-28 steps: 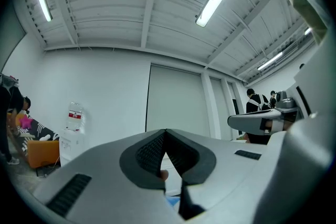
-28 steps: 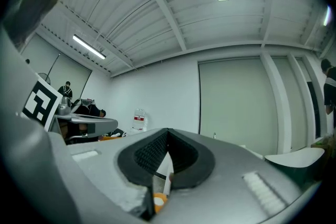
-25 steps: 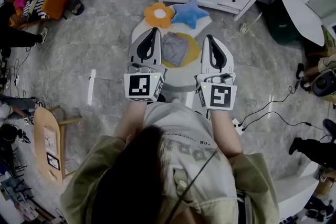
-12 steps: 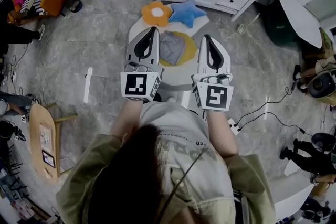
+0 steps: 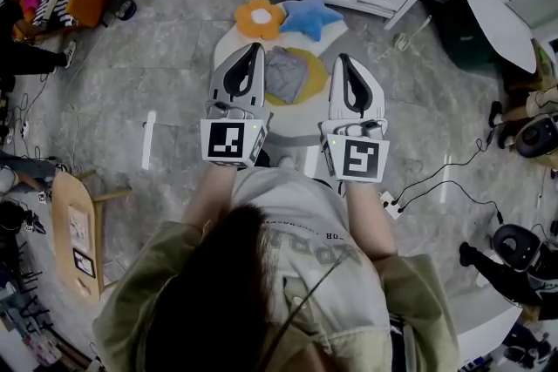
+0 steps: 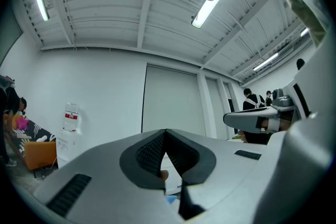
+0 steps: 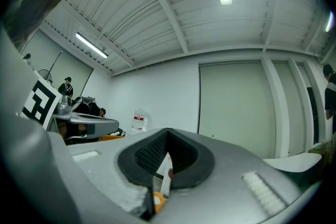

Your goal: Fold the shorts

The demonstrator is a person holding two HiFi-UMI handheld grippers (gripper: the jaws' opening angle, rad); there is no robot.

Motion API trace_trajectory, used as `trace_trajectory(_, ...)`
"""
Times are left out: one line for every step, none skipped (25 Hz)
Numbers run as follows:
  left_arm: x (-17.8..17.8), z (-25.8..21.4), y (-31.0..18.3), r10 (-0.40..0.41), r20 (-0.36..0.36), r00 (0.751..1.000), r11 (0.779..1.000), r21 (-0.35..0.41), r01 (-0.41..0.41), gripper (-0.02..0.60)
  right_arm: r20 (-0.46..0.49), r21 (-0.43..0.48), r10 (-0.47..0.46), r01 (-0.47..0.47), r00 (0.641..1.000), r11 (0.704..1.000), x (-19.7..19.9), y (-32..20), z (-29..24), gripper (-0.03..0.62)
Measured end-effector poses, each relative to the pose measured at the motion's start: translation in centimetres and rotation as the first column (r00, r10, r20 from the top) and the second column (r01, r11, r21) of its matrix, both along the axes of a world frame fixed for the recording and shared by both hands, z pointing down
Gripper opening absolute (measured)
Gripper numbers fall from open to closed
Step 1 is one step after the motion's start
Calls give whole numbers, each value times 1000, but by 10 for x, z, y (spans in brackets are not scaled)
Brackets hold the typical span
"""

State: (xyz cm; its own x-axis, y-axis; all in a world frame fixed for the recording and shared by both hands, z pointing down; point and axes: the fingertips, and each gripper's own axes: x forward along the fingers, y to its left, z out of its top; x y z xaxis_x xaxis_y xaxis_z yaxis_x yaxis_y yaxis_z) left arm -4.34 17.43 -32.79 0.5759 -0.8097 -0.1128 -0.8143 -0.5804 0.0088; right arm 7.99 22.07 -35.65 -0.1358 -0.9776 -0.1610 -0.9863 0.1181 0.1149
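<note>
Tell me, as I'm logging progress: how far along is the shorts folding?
Done: the grey shorts lie as a compact, squarish bundle on the yellow mat on the round table, so they look folded. In hand: nothing; the left tongs and right tongs are shut and empty, flanking the bundle. Left: probably nothing, perhaps a final tidy.

both tongs, left [image 5: 253,57] and right [image 5: 344,67], held side by side out front, jaws closed on nothing
</note>
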Motion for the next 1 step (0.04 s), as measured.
trace_trajectory(0,0,1,1,2,1000,1000,1,-1,10,-9,-5,-2,2,1000,1000,0,1,2,0)
